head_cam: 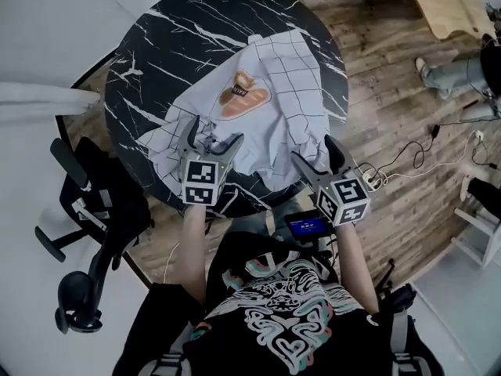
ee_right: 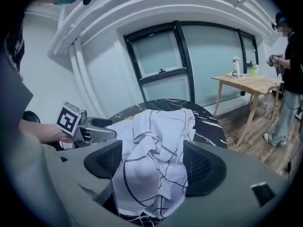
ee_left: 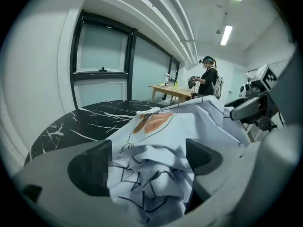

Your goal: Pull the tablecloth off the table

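A white tablecloth (head_cam: pixel 290 84) with thin black grid lines and an orange print (head_cam: pixel 244 96) lies crumpled on the round black marble table (head_cam: pixel 172 37), covering its near right part. My left gripper (head_cam: pixel 213 135) stands at the cloth's near edge. In the left gripper view its jaws (ee_left: pixel 147 162) are wide, with a loose bunch of cloth (ee_left: pixel 161 136) lying between the pads. My right gripper (head_cam: pixel 317 153) is at the cloth's near right corner. Its jaws (ee_right: pixel 149 162) are also wide, and a hanging fold of the cloth (ee_right: pixel 156 131) sits between them without being pinched.
A black office chair (head_cam: pixel 86 210) stands left of the table. A power strip with cables (head_cam: pixel 376 180) lies on the wood floor at right. A phone-like device (head_cam: pixel 307 225) rests by my lap. Farther off are a wooden table (ee_right: pixel 246 84) and a standing person (ee_left: pixel 208 79).
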Demonstrator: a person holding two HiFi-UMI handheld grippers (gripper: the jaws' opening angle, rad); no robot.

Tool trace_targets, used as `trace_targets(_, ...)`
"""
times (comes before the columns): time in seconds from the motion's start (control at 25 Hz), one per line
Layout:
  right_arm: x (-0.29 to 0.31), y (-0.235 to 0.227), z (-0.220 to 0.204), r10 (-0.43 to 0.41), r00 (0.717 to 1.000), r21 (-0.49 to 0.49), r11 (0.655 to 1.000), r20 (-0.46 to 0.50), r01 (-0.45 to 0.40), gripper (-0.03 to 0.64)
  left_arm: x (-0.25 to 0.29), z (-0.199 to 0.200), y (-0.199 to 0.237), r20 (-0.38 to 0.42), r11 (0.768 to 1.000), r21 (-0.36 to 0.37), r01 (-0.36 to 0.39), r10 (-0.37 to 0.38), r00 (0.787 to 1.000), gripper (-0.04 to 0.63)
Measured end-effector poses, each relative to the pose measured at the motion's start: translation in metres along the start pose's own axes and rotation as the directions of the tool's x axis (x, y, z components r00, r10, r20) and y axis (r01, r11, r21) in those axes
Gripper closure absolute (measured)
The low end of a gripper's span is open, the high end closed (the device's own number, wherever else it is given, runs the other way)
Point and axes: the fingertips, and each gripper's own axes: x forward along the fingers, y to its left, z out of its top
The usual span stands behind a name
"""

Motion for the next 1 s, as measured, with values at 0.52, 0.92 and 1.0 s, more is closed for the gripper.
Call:
trace_targets(0.52, 0.022, -0.008, -0.021, 0.002, 0.997, -0.065, 0.998, -0.083, -0.007, 0.221, 0.023, -0.021, -0.001, -0.095, 1.000, 0.004, 0.029, -0.028, 0.995, 0.106)
trace_targets(0.92, 0.043, 0.002, -0.033, 0.069, 0.987, -0.112, 0.990, -0.144, -0.086, 0.233, 0.034, -0.029, -0.003, -0.099, 0.999, 0.002, 0.041, -0.041, 0.994, 0.103)
trace_targets(1.0, 0.047, 0.002, -0.034, 0.069, 0.986, -0.123, 0.989, -0.151, -0.088, 0.235, 0.036, -0.029, -0.002, -0.091, 0.999, 0.010, 0.034, -0.033, 0.995, 0.102)
